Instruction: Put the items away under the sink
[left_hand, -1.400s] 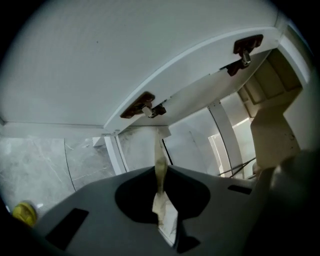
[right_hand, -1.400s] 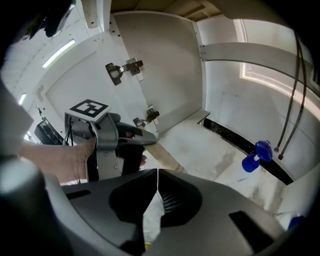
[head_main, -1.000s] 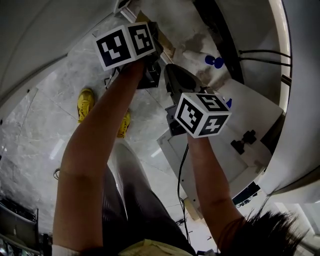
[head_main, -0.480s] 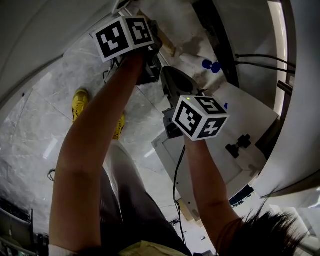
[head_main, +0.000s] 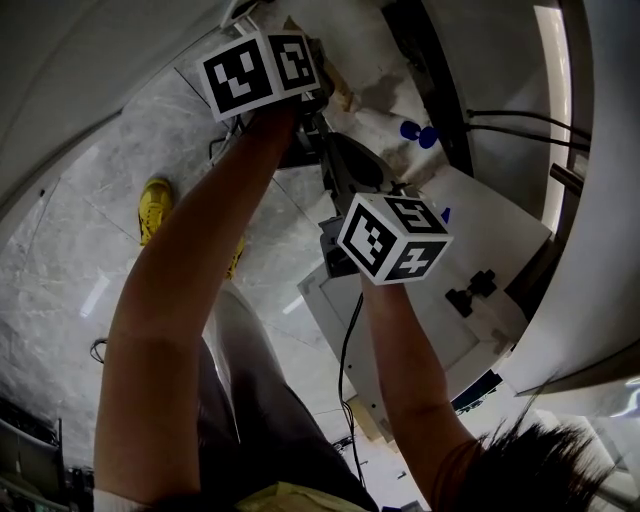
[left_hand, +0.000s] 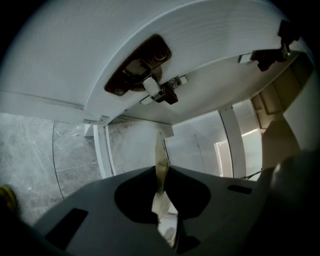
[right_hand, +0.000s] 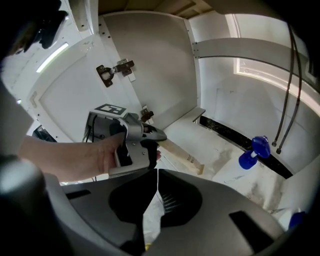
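Observation:
A white spray bottle with a blue trigger head (right_hand: 252, 153) lies on the stained floor of the open cabinet (right_hand: 220, 160); in the head view the bottle (head_main: 417, 130) shows at the top. My left gripper (right_hand: 159, 135), held in a hand, points into the cabinet mouth just left of the bottle. In its own view the left gripper (left_hand: 161, 170) is shut; a thin beige strip (left_hand: 159, 150) lines up with the slit, and I cannot tell whether it is pinched. My right gripper (right_hand: 158, 171) is shut and empty, behind and above the left one.
The white cabinet door (head_main: 480, 235) stands open at the right with its dark hinge (head_main: 472, 291). A wooden batten (right_hand: 182, 153) lies on the cabinet floor. Two dark hoses (right_hand: 285, 95) hang at the back wall. Another blue item (right_hand: 298, 220) sits at the lower right. Yellow shoes (head_main: 152, 205) stand on the marble floor.
The head view has drifted a little. Both grippers keep their places at the cabinet mouth, and their jaws look the same.

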